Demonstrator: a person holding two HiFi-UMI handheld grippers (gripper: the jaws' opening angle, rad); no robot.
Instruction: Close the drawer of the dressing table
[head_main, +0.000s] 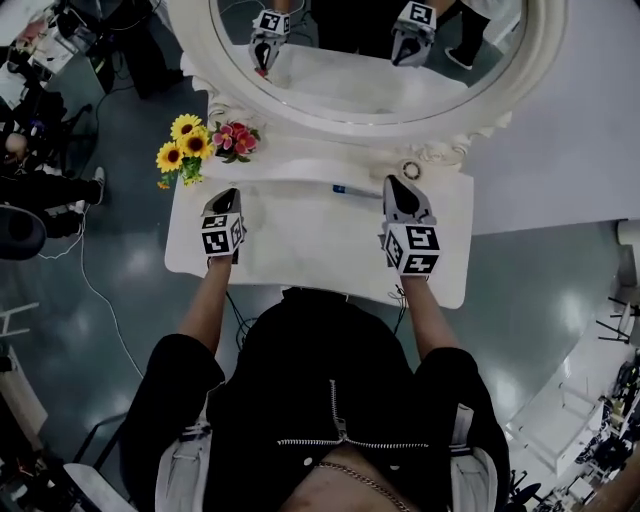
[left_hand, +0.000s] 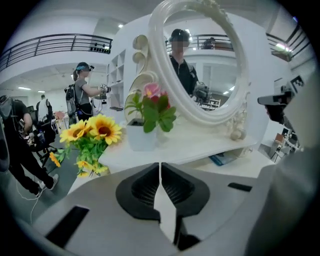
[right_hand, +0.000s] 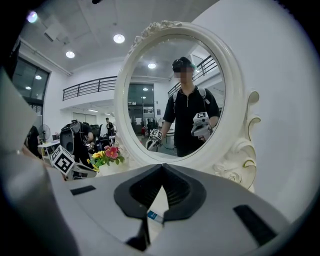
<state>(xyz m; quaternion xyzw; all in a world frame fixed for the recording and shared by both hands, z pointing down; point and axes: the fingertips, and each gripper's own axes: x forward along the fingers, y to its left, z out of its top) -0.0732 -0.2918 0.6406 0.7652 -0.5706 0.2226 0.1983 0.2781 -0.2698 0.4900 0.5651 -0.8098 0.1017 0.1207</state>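
Note:
The white dressing table (head_main: 310, 240) lies below me, and its front is hidden by the person's body, so no drawer shows. My left gripper (head_main: 230, 192) hovers over the left part of the tabletop, near the sunflowers (head_main: 183, 145). In the left gripper view its jaws (left_hand: 160, 165) meet with nothing between them. My right gripper (head_main: 395, 182) is over the right part of the top, pointing at the mirror base. Seen in the right gripper view, these jaws (right_hand: 161, 166) also touch at the tips and hold nothing.
A large oval mirror (head_main: 370, 60) in a white carved frame stands at the back. Pink flowers in a white pot (head_main: 235, 137) sit beside the sunflowers. A small blue item (head_main: 350, 190) and a ring-shaped ornament (head_main: 411, 170) lie near the mirror base. Cables and people are at the left.

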